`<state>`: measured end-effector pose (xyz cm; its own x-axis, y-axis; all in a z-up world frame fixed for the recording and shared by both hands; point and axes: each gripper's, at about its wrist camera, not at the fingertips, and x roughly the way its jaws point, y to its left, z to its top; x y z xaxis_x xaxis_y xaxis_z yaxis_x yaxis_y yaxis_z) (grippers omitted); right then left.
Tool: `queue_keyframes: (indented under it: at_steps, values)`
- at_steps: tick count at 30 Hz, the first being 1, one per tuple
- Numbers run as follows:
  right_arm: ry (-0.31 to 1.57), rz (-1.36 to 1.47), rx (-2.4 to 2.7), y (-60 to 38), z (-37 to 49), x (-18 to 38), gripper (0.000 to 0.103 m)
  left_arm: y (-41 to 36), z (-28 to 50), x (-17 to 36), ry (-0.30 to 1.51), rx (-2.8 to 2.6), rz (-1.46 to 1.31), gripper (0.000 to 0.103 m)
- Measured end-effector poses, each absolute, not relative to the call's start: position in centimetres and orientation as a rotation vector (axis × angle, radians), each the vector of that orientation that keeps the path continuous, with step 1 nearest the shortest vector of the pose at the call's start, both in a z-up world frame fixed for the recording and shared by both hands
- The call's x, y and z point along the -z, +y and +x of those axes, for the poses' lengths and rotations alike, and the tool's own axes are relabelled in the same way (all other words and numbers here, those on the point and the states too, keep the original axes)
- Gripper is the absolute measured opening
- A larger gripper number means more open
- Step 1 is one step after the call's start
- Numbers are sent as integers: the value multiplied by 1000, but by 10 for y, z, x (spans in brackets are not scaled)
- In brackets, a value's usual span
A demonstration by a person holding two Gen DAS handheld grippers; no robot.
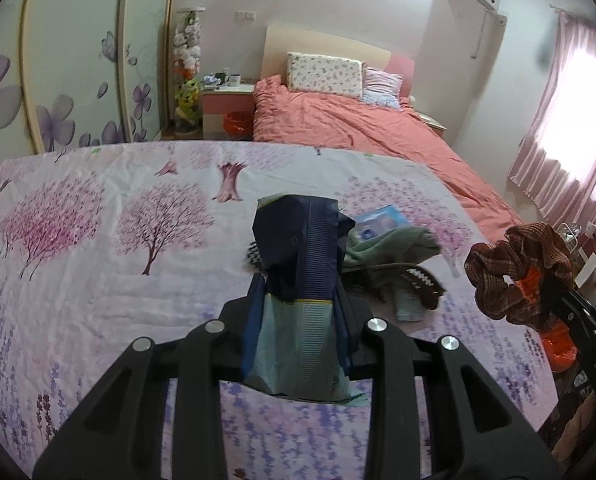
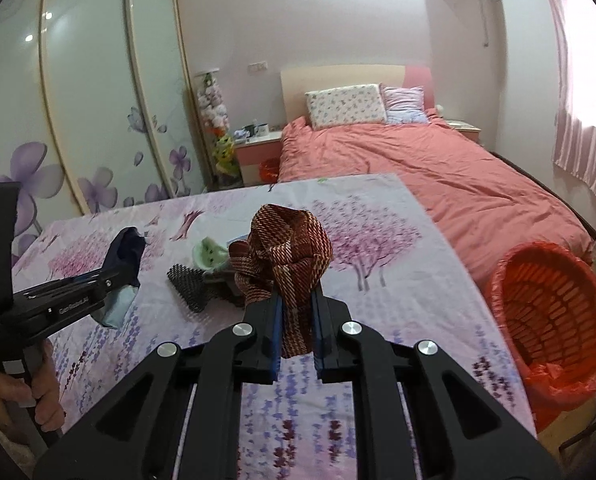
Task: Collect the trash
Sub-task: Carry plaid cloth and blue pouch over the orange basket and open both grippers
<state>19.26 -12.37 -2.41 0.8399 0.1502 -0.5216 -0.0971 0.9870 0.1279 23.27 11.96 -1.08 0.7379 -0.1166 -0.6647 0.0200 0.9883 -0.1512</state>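
Note:
My left gripper (image 1: 302, 292) is shut on a dark blue and pale blue wrapper (image 1: 302, 248) and holds it above the flowered table cloth (image 1: 98, 280). It also shows in the right wrist view (image 2: 124, 264). My right gripper (image 2: 296, 300) is shut on a brown plaid scrunchie (image 2: 290, 252), seen at the right in the left wrist view (image 1: 518, 272). An orange basket lined with a red bag (image 2: 554, 320) stands on the floor right of the table.
On the table lie a green cloth (image 1: 390, 246), a blue packet (image 1: 382, 218), a brown patterned item (image 1: 422, 284) and a black mesh piece (image 2: 188, 284). A pink bed (image 2: 438, 172) lies beyond, with a nightstand (image 2: 254, 156) and wardrobe (image 2: 98, 100) to the left.

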Motion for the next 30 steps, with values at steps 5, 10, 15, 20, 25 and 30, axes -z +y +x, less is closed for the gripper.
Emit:
queue_keyframes:
  at_steps: [5,10,15,20,25,30]
  values:
    - [532,116,-98,-137,185,21,12,99,227,-2,726,110,-123,31]
    - [502,122,-58,-153,175,17,12,76,221,-12,715,154,-103,31]
    - [477,144,-23,-172,169,14,12,51,216,-20,704,205,-87,31]
    - [459,167,16,-189,164,14,12,24,213,-27,694,256,-67,31]
    - [446,184,56,-210,161,13,12,-6,211,-30,692,306,-39,31]
    - [432,206,105,-237,156,14,12,-38,211,-31,693,362,-12,31]
